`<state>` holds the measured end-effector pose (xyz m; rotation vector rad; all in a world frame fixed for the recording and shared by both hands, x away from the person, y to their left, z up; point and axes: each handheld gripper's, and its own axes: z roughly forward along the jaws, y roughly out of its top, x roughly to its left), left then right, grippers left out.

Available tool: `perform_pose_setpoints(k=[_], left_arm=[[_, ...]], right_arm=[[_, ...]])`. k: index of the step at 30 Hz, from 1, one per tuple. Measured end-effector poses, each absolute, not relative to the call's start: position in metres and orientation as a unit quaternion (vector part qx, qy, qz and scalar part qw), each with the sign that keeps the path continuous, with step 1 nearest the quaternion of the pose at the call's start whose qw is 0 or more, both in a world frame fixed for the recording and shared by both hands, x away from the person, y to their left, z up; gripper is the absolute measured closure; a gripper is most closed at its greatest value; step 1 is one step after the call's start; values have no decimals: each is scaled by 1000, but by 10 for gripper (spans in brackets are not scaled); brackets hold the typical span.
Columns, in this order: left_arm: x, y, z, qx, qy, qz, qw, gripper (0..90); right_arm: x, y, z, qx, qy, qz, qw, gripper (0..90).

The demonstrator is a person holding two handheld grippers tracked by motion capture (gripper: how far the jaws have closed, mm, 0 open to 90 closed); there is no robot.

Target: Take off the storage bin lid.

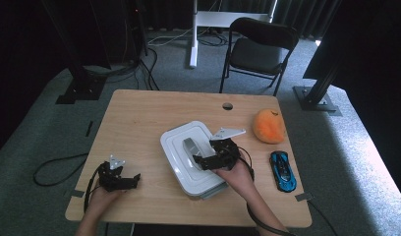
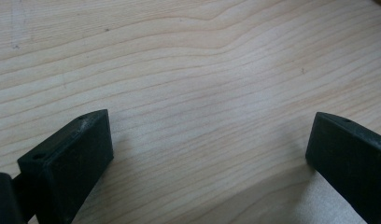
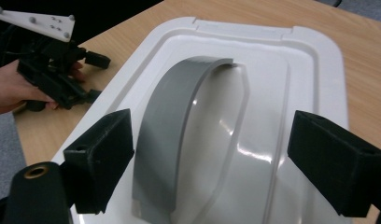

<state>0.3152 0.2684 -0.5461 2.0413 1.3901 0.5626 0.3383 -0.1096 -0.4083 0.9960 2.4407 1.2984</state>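
White lidded box: sits at the middle of the wooden table, lid on, a grey arched handle set in a hollow along the lid's centre. Contents cannot be told with the lid shut.

High view. Right gripper held over the near right part of the lid, jaws pointing left toward the handle; the person's right hand grips it from behind. Left gripper rests low near the front left edge of the table, well apart from the box, in the left hand. Orange soft toy to the right of the box; blue toy car nearer the front right edge. Round cable hole at the far edge. Black folding chair on the carpet beyond the table. Nothing lies between either gripper and the box.

Left gripper view. Bare wood grain close below, jaws spread wide, nothing between them.

Right gripper view. Right gripper wide open and empty, jaws straddling the lid; the handle lies just inside one jaw, apparently not touched by either. The moulded rim and glossy hollow show here in detail. The left gripper appears farther off on the table.
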Motion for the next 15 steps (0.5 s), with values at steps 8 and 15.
perform_pose_setpoints(k=[8, 15], left_arm=[[315, 270, -546, 777, 512, 208, 303, 10], [314, 271, -546, 782, 503, 205, 306, 10]], right_arm=[[333, -106, -410, 341, 828, 433, 103, 170], [329, -97, -408, 335, 832, 428, 112, 244]])
